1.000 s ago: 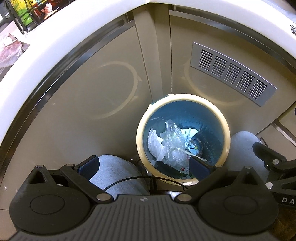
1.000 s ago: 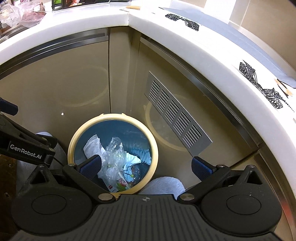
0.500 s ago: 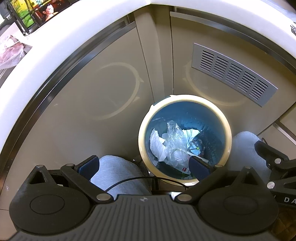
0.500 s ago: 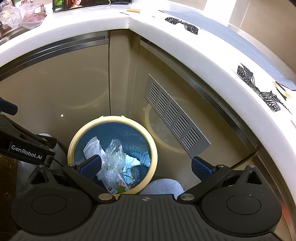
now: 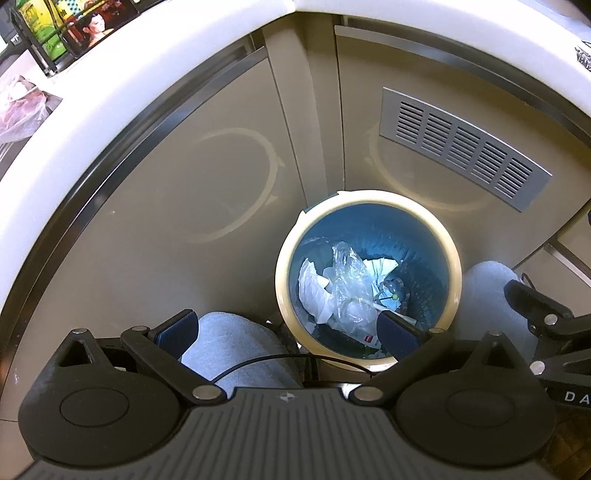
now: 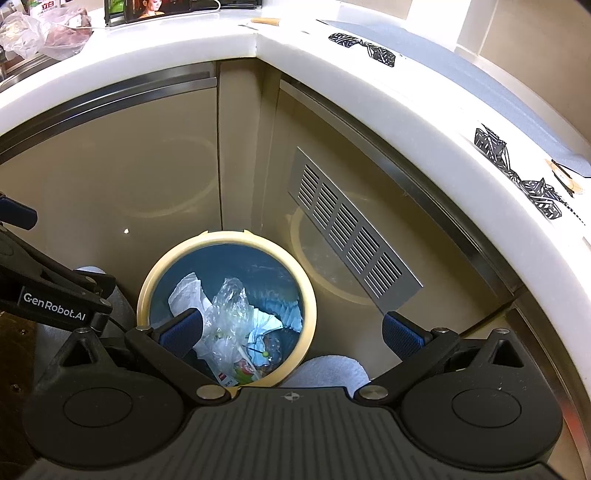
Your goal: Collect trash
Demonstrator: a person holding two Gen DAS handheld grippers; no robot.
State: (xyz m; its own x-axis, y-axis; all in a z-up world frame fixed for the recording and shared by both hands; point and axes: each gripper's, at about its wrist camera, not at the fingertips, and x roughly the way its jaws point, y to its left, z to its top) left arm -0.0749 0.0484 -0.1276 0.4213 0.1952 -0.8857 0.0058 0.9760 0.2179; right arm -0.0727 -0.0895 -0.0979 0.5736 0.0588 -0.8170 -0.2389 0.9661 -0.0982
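Note:
A round bin [image 5: 454,258] [image 6: 146,288] with a cream rim and a blue liner stands on the floor in the cabinet corner. Inside lie a clear plastic bag [image 5: 349,280] [image 6: 229,306], white crumpled paper [image 5: 312,291] [image 6: 184,291] and a small wrapper. My left gripper [image 5: 288,328] hovers above the bin's near-left side, open and empty. My right gripper [image 6: 291,330] hangs over the bin's near-right side, also open and empty. Black crumpled scraps [image 6: 495,147] [image 6: 539,194] lie on the white counter [image 6: 424,96] at the right, and more [image 6: 364,48] further back.
The counter wraps around the corner above beige cabinet doors with a metal vent [image 5: 465,147] [image 6: 347,229]. A person's grey slippers [image 5: 236,350] [image 6: 328,369] flank the bin. A plastic bag [image 6: 44,33] and a phone screen [image 6: 147,7] sit on the back-left counter.
Both grippers have risen slightly, so more of the counter top shows and the bin sits lower in each view. Nothing was grasped or released.

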